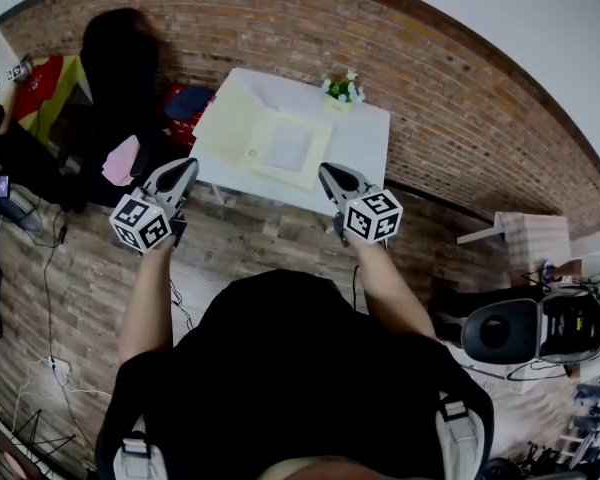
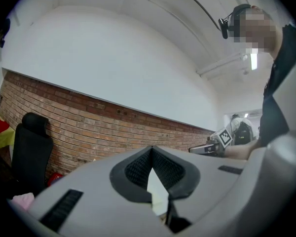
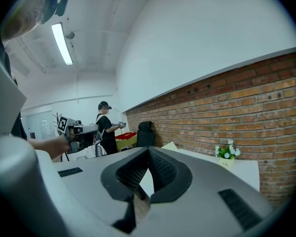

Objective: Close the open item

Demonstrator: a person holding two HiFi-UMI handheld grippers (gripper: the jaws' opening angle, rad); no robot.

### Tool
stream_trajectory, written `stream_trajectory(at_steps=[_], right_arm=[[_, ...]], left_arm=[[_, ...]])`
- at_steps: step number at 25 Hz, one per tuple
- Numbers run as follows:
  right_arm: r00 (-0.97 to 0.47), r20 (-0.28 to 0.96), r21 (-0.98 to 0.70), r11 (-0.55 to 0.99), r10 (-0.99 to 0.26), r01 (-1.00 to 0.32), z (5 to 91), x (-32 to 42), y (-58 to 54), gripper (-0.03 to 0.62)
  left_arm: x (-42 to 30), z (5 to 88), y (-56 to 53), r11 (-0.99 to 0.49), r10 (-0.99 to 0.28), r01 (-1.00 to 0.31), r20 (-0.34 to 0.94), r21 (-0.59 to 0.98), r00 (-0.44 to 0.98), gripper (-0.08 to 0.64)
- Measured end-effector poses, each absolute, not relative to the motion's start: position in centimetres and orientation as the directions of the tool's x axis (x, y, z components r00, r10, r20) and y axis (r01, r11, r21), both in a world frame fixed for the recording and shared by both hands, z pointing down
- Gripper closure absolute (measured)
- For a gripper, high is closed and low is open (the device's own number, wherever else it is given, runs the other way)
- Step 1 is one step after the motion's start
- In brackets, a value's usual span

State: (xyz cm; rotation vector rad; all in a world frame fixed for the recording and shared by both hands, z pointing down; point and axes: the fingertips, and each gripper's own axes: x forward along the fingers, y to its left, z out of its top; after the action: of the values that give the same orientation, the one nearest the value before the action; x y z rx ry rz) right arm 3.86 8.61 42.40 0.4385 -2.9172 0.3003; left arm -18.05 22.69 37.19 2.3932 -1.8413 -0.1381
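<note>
Lying open on the left part of the white counter (image 1: 365, 148), the pale yellow folder (image 1: 265, 138) has its left leaf out at the counter's left edge and its right leaf close to the front edge. A small flower pot (image 1: 344, 88) stands at the far edge. Both tools are on the near side of the folder, neither touching it. The left tool (image 1: 183, 173) is by the front left corner and the right tool (image 1: 330, 175) at the front edge beside the right leaf, each with jaws together and nothing between them.
</note>
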Motion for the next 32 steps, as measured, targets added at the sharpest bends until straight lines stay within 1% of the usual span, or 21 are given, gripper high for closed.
stream_trajectory(at_steps=[7, 14, 32], right_arm=[[-0.934, 0.212, -0.173, 0.930, -0.287, -0.325, 42.5, 3.6, 8.6, 0.571], [-0.937, 0.222, -0.175, 0.934, -0.270, -0.311, 42.5, 2.5, 8.2, 0.571], [-0.939, 0.220, -0.193, 0.932, -0.263, -0.306, 43.3, 2.0, 3.8, 0.571]], left_arm=[[-18.6, 37.2, 22.9, -0.265, -0.963, -0.951, -0.002, 0.160, 0.268, 0.551], [-19.8, 37.8, 22.6, -0.255, -0.966, -0.952, -0.005, 0.171, 0.258, 0.551], [-20.2, 38.8, 19.8, -0.246, -0.967, -0.953, 0.026, 0.176, 0.254, 0.551]])
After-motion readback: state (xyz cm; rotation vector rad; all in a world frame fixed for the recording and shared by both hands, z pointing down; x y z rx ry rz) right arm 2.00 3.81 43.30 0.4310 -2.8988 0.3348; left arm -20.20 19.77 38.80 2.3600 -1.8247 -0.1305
